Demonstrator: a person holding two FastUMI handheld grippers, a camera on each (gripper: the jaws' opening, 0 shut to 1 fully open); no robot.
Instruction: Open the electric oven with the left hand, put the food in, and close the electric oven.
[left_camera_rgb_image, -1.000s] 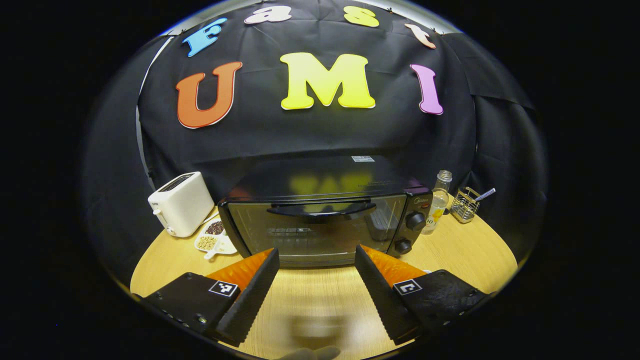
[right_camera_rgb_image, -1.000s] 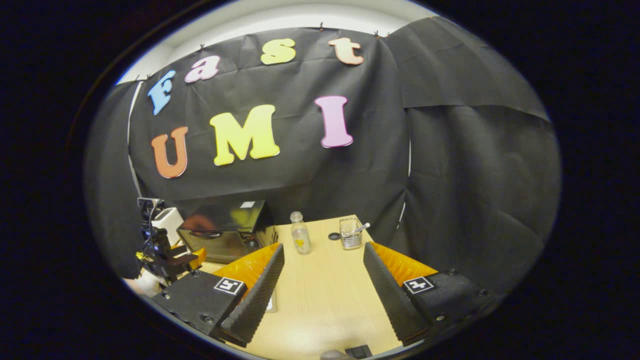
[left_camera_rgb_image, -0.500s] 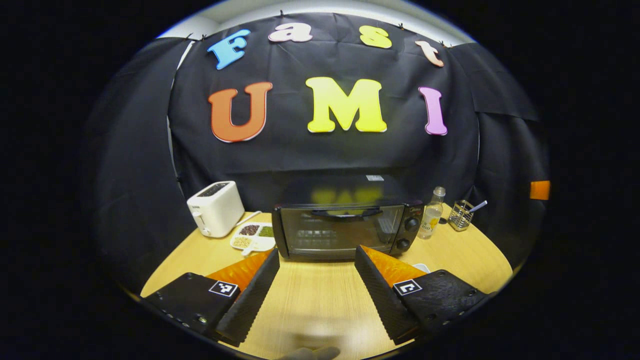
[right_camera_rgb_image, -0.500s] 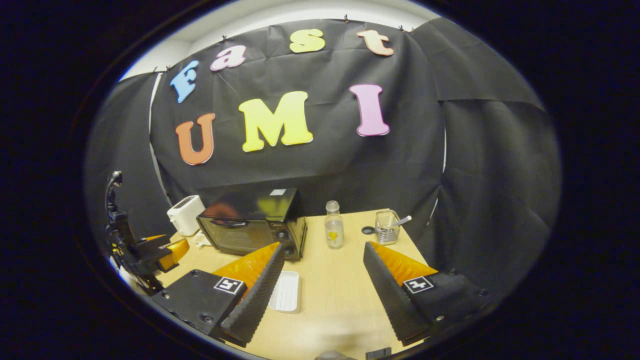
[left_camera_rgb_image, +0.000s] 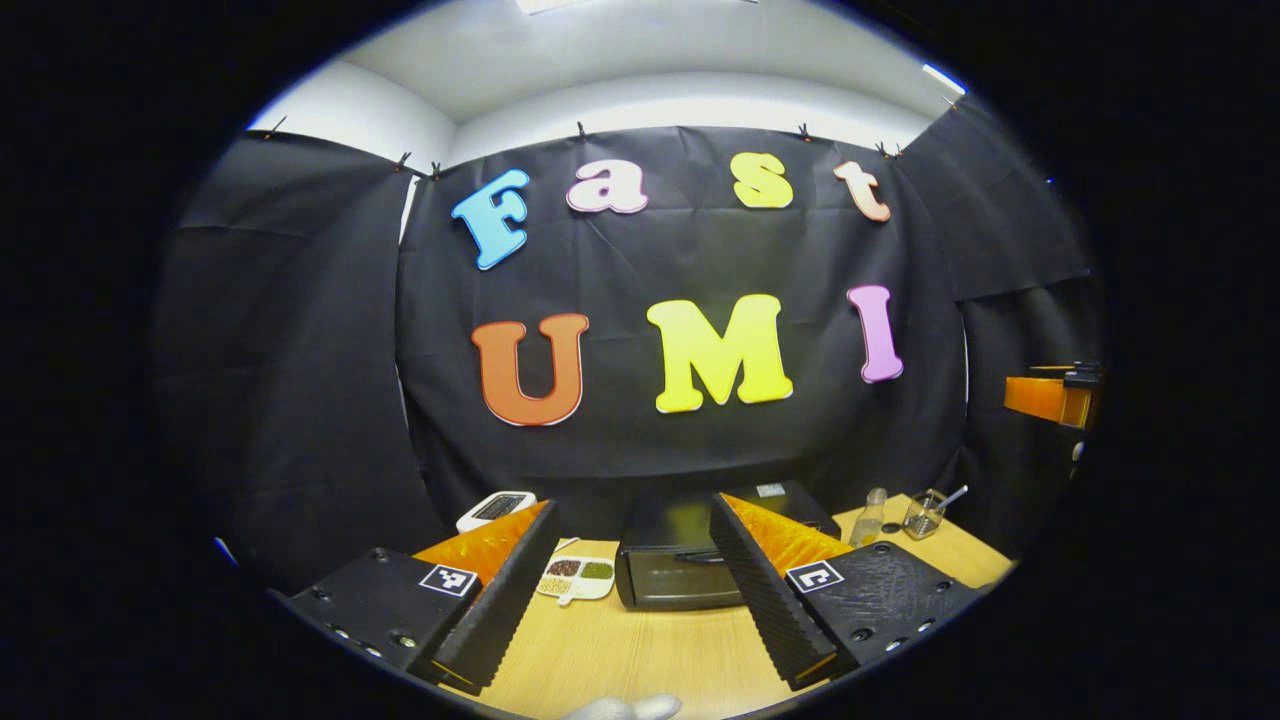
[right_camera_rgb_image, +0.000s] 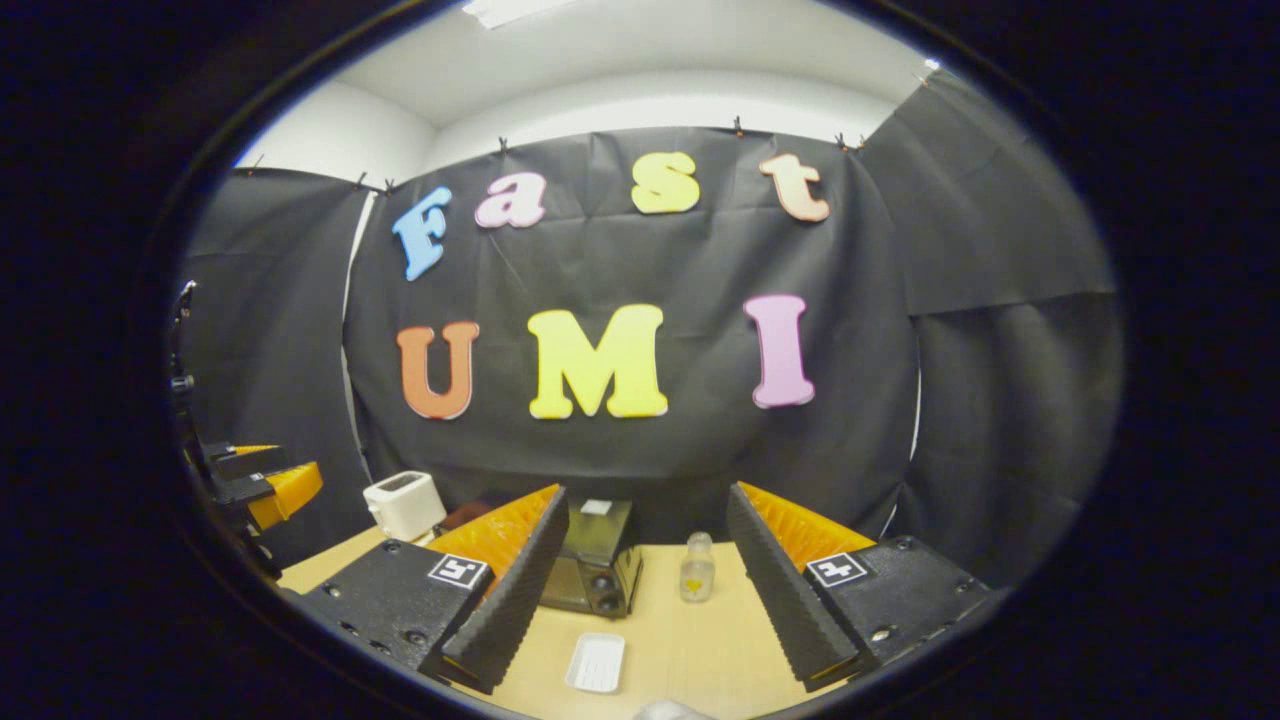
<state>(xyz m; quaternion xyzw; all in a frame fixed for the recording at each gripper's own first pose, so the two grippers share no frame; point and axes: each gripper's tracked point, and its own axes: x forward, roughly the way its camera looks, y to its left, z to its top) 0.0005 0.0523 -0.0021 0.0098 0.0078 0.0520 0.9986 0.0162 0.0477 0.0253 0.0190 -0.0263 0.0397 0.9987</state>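
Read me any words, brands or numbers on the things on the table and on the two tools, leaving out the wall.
On top of the oven, a white sticker: too small to read.
On the bottle, a label: too small to read.
On the left gripper and right gripper, square tags: coded patterns, no words.
Nothing here can be quoted.

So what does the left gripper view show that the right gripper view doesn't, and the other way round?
The left gripper view adds a divided snack dish beside the black oven, and a wire rack holding a utensil far right. The right gripper view adds a small white tray lying on the table in front of the oven. Both share the oven, door shut, the white toaster, the glass bottle, and open tongs at the bottom: left tongs, right tongs.
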